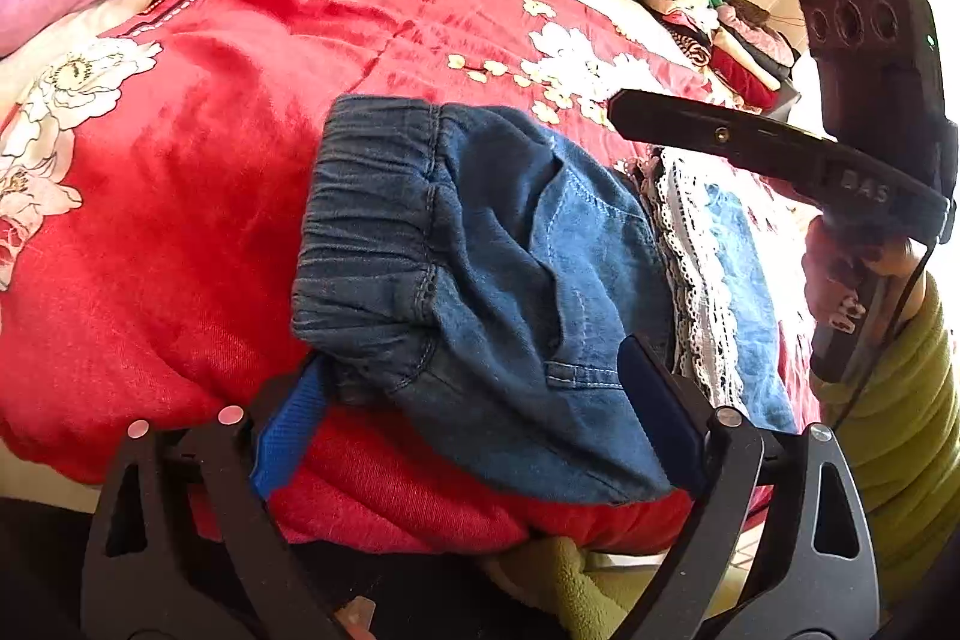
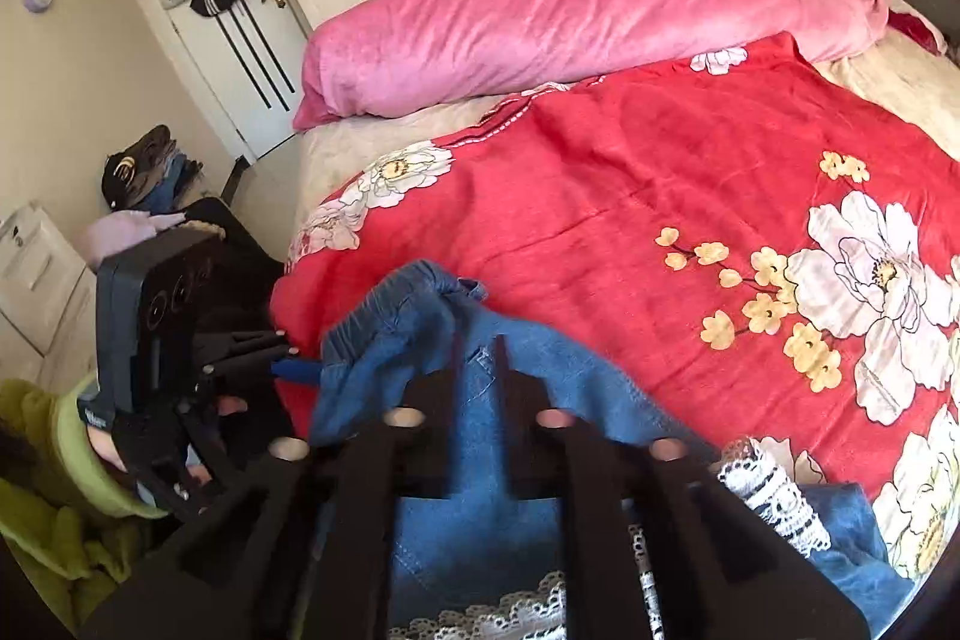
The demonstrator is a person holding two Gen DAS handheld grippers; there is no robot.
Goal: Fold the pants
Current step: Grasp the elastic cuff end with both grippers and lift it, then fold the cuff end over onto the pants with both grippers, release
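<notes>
Our denim pants (image 1: 480, 280) lie bunched on the red floral blanket (image 1: 180, 232) (lace trim beside them). Our left gripper (image 1: 474, 406) straddles the waistband corner, fingers apart; our right gripper (image 2: 483, 388) hovers above, half-parted, empty. We should flatten wrinkles before creasing.

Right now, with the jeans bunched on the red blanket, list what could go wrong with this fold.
1. The jeans' elastic waistband is crumpled, so a fold made now would likely lock in wrinkles.
2. The left gripper stands open around the denim near the bed edge; the fabric could slide off.
3. The lace-trimmed garment touches the jeans, and the right gripper, hovering over both, might snag it.
</notes>
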